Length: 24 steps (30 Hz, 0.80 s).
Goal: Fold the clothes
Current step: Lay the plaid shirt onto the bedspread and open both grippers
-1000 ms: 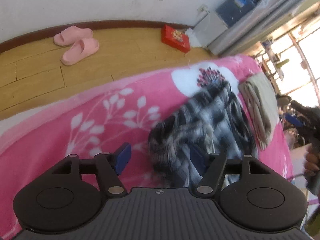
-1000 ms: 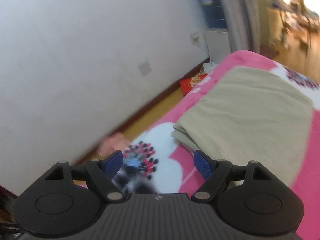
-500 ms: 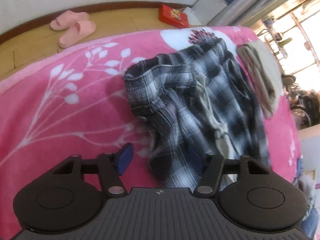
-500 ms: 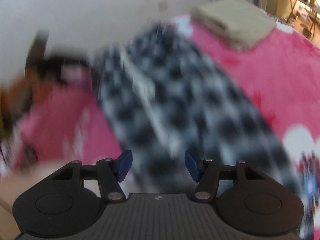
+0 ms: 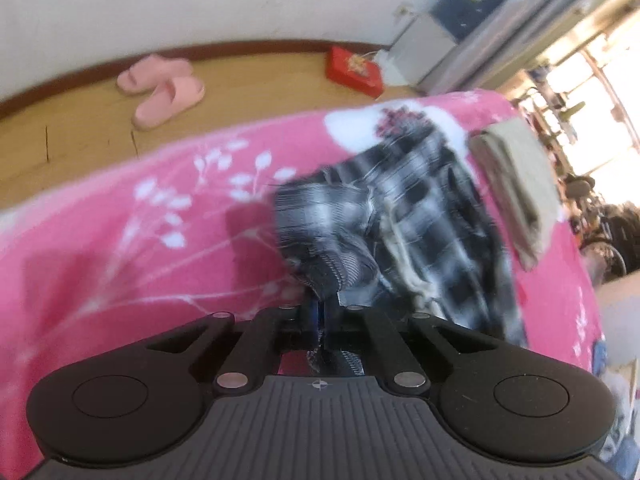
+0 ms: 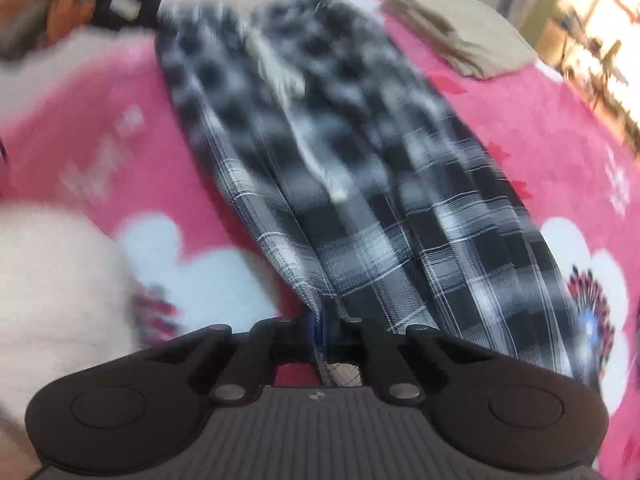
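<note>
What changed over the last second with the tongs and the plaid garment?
Both tongs went from open to shut on the plaid garment: the left tongs at its bunched end, the right tongs after swinging over from the folded beige cloth. That cloth, the pink blanket and slippers stayed put.

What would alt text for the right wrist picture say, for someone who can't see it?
A black two-finger right gripper is clamped shut on the near end of black-and-white plaid trousers stretched across a pink floral blanket. A folded beige cloth lies at the far end.
</note>
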### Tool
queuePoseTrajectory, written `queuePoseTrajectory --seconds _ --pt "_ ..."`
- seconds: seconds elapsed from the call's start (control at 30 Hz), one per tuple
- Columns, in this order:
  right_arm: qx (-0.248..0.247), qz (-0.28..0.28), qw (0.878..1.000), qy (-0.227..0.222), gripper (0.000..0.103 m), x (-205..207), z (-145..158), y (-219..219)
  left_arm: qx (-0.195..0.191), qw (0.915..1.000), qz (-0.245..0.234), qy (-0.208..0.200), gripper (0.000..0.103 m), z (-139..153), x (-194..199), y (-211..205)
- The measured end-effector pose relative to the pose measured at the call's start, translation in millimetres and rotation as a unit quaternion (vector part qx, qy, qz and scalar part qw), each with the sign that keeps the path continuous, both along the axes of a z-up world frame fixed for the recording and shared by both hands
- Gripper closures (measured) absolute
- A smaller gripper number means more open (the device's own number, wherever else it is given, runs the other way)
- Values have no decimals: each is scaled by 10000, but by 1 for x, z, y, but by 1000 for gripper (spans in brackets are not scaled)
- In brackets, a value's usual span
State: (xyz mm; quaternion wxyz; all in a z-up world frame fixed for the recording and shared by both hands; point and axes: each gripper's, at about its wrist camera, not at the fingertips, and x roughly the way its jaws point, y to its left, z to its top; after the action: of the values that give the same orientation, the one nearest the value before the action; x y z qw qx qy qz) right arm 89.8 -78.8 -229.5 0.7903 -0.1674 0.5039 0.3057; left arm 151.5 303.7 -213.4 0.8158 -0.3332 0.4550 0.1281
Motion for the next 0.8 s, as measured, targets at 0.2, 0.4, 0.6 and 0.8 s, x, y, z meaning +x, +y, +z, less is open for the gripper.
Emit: queuePoseTrajectory --seconds 0.2,0.4,0.6,0.8 --pt "489 131 9916 1193 99 -19 5 -8 567 9956 -533 522 103 -3 -19 1" --pt "408 -244 9849 1663 97 -11 -68 0 1206 9850 -714 1007 101 -48 -19 -4" --pt "459 -153 9839 1721 52 15 -13 -19 1623 9739 -1289 927 70 -26 -21 -4" --pt "369 -381 9980 330 51 62 28 -23 2039 9735 -856 580 69 7 -32 7"
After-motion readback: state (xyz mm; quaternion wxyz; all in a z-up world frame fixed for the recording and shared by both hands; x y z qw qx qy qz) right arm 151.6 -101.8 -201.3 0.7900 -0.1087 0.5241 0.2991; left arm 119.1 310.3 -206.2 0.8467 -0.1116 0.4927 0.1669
